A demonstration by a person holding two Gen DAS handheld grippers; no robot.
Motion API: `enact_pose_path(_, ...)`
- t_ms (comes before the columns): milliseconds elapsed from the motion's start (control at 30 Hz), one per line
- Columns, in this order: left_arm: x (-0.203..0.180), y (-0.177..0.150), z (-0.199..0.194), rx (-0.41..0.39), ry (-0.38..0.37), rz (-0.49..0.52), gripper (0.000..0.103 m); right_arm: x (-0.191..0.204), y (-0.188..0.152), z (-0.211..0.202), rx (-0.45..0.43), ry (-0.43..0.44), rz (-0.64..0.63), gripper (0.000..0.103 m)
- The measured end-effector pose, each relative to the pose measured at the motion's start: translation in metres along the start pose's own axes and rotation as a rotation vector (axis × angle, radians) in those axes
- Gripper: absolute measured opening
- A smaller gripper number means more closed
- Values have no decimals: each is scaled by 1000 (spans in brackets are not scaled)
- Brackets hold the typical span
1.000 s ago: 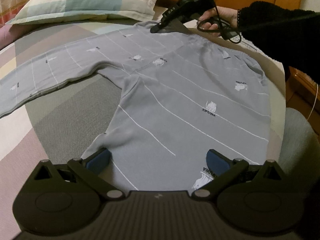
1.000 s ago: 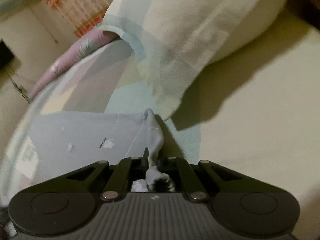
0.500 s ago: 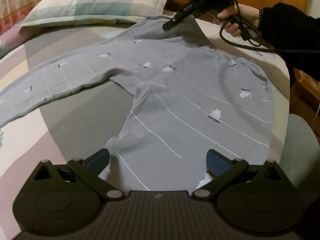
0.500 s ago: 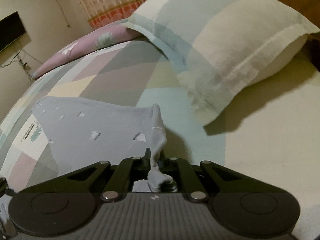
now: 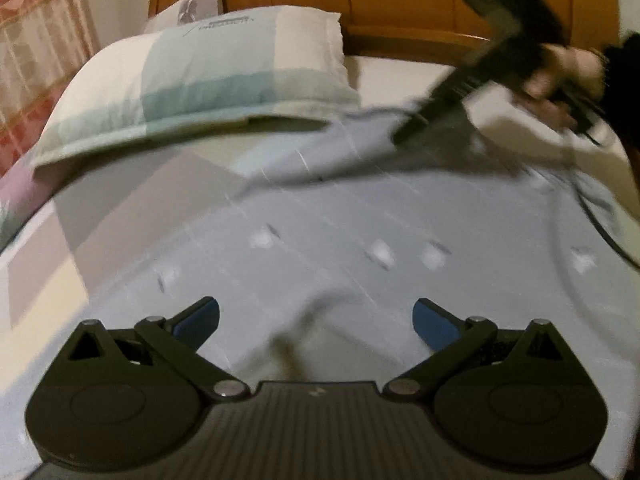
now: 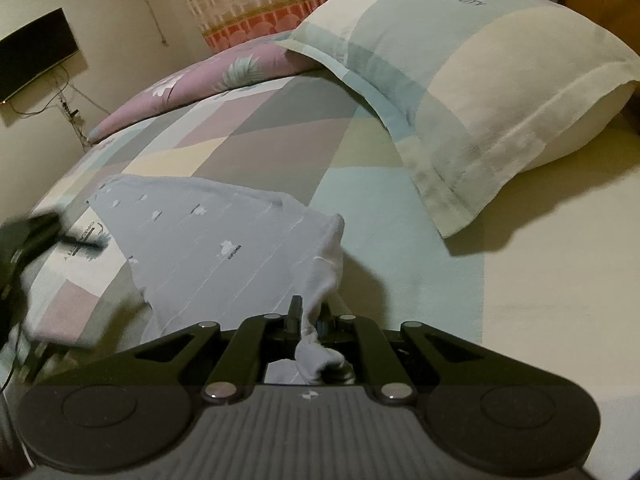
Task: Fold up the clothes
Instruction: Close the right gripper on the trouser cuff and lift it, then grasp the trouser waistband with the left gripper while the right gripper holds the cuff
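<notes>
We are pinching a bunched edge of the pale grey garment with thin white lines and small white motifs [image 6: 224,248] between the nearly closed jaws of our black right gripper [image 6: 310,326], lifting that edge off the bed while the rest of the cloth is trailing away to the left across the patchwork bedsheet of grey, mauve, cream and pale green blocks [image 6: 280,132]. Our black left gripper with blue pads [image 5: 316,320] is hovering with its jaws spread wide and gripping nothing, over the same grey garment [image 5: 340,240], which is lying spread beneath it. In the left wrist view, the right gripper [image 5: 408,132] is showing blurred at the far right, held by a hand [image 5: 560,80] in a dark sleeve. A large pillow in cream and pale teal checks [image 6: 480,92] is lying just beyond the lifted edge, with a mauve floral pillow [image 6: 192,84] behind it. A patterned curtain with an orange band [image 6: 260,4] is hanging at the back, and an orange wooden headboard [image 5: 400,0] is standing behind the pillows.
</notes>
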State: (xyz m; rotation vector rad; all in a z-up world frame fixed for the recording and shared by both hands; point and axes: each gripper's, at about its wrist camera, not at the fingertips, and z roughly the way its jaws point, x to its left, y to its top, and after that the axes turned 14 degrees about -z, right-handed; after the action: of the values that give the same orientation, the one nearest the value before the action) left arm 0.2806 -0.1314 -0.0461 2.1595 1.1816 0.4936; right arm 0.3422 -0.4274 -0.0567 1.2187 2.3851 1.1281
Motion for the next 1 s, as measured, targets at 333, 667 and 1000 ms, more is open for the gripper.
enact_pose_path(333,19,26,65,12,113,148,81,26,-1,-7,-14,45,-129,8)
enact_pose_path(667,9,8,72,-40,203,303,86,73,-2,-19,21,97,-320,8)
enact_pose_path(1000,-1,-3,72,-93,296,477,86,96,-19,-30,82,117,-417,9)
